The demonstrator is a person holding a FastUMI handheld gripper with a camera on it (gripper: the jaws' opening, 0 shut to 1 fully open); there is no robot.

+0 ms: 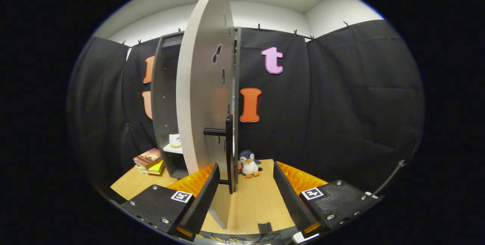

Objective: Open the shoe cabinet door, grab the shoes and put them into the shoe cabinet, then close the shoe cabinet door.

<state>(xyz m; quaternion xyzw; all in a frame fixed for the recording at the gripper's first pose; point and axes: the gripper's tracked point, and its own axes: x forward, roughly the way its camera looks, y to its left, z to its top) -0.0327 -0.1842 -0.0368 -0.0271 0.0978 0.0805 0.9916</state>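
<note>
Door handling: the cabinet door (201,97) is a stiff, light panel — best taken by its dark bar handle (228,150).
Door look: pale grey, swung open, edge-on between the fingers.
Shoe: a white shoe (174,140) sits on a shelf inside the shoe cabinet (163,97).
Claw: the claw (245,188) is spread open, holding nothing.

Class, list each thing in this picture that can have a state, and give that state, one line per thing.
Grey shoe cabinet door with black bar handle: swung open, its edge between the tongs.
Tongs: open, gripping nothing.
White shoe: already on the cabinet shelf.
Stack of books: lying flat beside the cabinet.
Plush penguin: upright on the table.
</note>
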